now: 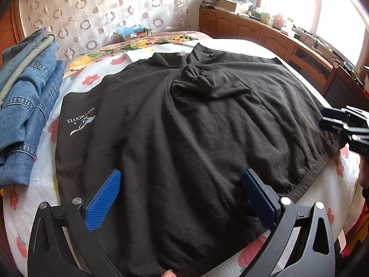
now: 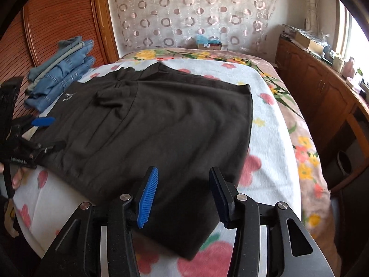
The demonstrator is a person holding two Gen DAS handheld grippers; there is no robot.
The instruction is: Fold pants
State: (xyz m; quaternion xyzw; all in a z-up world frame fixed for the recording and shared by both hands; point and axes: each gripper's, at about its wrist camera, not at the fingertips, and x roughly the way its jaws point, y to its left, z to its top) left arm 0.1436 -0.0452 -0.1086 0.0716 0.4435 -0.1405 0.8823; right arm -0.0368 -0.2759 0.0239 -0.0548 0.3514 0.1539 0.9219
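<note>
Black pants [image 1: 184,115] lie folded and spread across the bed, with a white logo [image 1: 80,123] near their left edge. My left gripper [image 1: 182,175] hovers over their near part, its blue pads [image 1: 103,203] wide apart with only cloth beneath. The right wrist view shows it at the pants' left edge [image 2: 52,133]. My right gripper [image 2: 184,170] stands open above the near corner of the pants [image 2: 161,120], nothing pinched between its fingers. In the left wrist view the right gripper [image 1: 334,122] pokes in from the right edge, just above the cloth.
Folded blue jeans [image 1: 27,92] are stacked at the bed's left side [image 2: 60,78]. The floral blanket [image 2: 272,138] covers the bed. A wooden cabinet [image 2: 311,87] with clutter runs along the right wall under the window. A patterned curtain hangs behind.
</note>
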